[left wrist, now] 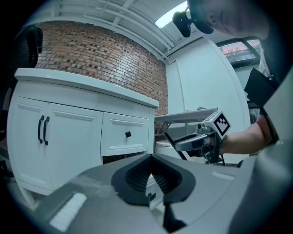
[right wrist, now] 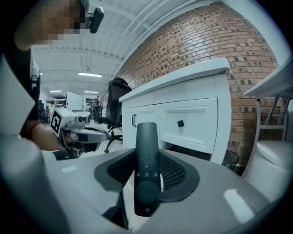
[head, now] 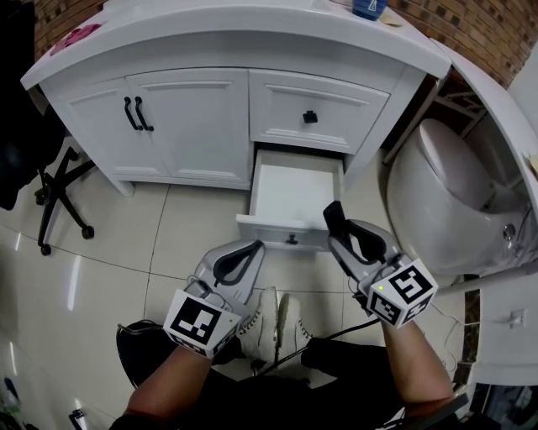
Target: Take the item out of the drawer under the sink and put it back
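remote (right wrist: 146, 169) over drawer (head: 290, 195) rim (right side)

The glossy tiled floor (head: 101, 277) carries the white vanity cabinet (head: 193, 117), its lower drawer (head: 290, 231) pulled open, a black office chair (head: 59, 197) and a toilet (head: 445, 193).

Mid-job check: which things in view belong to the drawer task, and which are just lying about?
Part of the job:
- remote control, clamped in the right gripper
- open drawer, visible part bare
- left gripper, empty

Just lying about:
- office chair
- toilet
- blue item on the countertop
- closed upper drawer
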`<action>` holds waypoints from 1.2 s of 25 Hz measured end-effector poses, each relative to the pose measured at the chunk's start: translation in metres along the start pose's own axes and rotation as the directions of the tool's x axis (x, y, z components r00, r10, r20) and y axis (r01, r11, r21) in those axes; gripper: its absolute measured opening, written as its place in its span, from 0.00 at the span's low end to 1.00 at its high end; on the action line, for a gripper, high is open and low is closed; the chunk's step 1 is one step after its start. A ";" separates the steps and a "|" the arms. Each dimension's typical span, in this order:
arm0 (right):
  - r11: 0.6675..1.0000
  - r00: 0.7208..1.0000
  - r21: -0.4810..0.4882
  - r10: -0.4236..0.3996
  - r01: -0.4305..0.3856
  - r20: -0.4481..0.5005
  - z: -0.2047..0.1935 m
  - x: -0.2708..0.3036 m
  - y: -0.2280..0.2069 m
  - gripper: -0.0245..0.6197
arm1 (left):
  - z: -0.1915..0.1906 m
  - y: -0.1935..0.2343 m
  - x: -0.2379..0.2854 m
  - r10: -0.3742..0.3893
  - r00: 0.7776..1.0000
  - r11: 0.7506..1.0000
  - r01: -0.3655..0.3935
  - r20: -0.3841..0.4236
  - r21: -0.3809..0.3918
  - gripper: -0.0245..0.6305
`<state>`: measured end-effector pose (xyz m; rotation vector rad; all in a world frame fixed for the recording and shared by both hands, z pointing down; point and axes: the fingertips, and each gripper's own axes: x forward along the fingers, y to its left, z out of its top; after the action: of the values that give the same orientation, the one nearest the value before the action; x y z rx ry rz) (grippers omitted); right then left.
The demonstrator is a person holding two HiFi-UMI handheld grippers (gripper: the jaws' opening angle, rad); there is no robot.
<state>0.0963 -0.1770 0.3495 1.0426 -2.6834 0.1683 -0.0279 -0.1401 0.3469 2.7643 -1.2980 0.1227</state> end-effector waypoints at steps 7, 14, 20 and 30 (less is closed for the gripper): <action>0.987 0.994 -0.156 0.023 -0.039 -0.105 0.014 0.058 -0.038 0.30 | -0.010 0.008 0.014 0.007 1.000 1.000 -0.007 0.005 -0.029 0.04; 0.955 0.973 -0.284 0.018 -0.086 -0.232 -0.003 0.120 -0.068 0.30 | -0.015 0.018 0.021 0.020 1.000 0.999 -0.020 0.014 -0.031 0.04; 0.938 0.928 -0.321 -0.001 -0.128 -0.372 -0.047 0.163 -0.096 0.30 | -0.020 0.020 0.024 0.019 1.000 0.999 -0.019 0.007 -0.035 0.04; 0.889 0.831 -0.370 0.022 -0.271 -0.556 -0.102 0.204 -0.108 0.30 | -0.032 0.020 0.029 0.005 1.000 0.998 -0.006 -0.006 -0.057 0.04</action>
<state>0.0442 -0.3685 0.5059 0.5344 -2.1332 -0.1007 -0.0261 -0.1714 0.3826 2.7111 -1.2872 0.0934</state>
